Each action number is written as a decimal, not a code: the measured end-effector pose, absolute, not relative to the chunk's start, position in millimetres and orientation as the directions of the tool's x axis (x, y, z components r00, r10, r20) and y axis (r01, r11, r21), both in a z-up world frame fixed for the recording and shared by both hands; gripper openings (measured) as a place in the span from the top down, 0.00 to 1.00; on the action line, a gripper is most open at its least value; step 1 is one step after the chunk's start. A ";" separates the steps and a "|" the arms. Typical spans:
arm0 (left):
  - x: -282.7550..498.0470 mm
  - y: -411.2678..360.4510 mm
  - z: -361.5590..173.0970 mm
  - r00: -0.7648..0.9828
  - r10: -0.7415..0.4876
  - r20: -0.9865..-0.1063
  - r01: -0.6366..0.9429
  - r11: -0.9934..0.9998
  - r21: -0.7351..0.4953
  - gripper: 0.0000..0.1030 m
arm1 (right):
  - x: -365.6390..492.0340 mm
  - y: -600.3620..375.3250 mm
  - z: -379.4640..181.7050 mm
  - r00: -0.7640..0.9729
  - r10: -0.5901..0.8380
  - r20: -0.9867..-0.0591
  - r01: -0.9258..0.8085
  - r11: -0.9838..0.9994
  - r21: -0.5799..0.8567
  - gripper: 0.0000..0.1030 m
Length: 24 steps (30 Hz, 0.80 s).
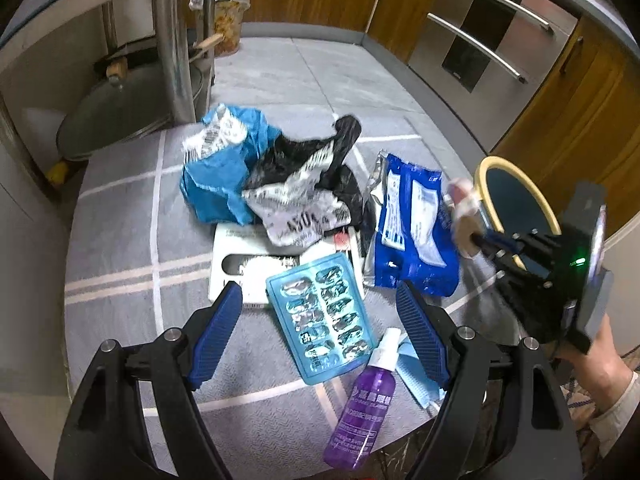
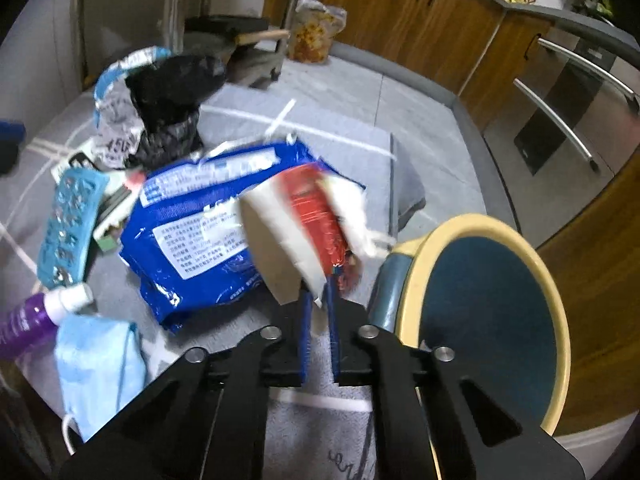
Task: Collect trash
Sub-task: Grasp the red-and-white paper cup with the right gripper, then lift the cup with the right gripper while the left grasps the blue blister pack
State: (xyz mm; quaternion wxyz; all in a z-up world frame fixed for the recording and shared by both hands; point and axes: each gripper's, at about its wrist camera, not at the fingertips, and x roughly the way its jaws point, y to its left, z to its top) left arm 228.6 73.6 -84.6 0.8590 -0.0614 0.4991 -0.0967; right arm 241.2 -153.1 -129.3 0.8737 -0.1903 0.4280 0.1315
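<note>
Trash is in two places: one scrap, a white-and-red torn wrapper [image 2: 304, 224], is pinched in the right tool [image 2: 318, 300], whose blue fingers [image 2: 306, 328] are nearly together on its lower edge, while the rest lies heaped on the grey striped cloth of the table [image 1: 120, 216]. The wrapper stands up and forward from the fingers, its long axis roughly along the tool's own line, and it looks blurred. What the coming move turns on is the bin [image 2: 492, 312], a yellow-rimmed, dark-lined round container that sits just right of the held scrap and lower, its mouth facing up; in the left wrist view the same bin [image 1: 516, 200] shows behind the right tool [image 1: 466, 236], so I judge a short carry rightward should bring the wrapper over the opening. The left tool [image 1: 320, 320] hangs wide apart and empty above the pile, its fingers straddling a light blue blister pack [image 1: 320, 316] whose long axis runs away from the camera. Beside that lie a blue pouch [image 1: 412, 232], crumpled blue and black bags [image 1: 272, 172], a purple spray bottle [image 1: 360, 408] and a face mask [image 2: 100, 364], all nearer the left tool than the right.
</note>
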 end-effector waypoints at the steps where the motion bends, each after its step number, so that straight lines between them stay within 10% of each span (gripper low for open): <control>1: 229.6 74.3 -87.8 0.475 -0.230 -0.850 0.098 0.973 -0.209 0.24 | 239.9 -153.5 -125.8 0.606 0.077 -0.791 -0.393 0.894 -0.214 0.96; 24: 238.7 81.4 -138.4 0.353 -0.341 -0.871 -0.034 0.926 -0.376 0.24 | 209.1 -181.6 -69.3 0.648 0.226 -0.728 -0.366 0.930 -0.037 0.97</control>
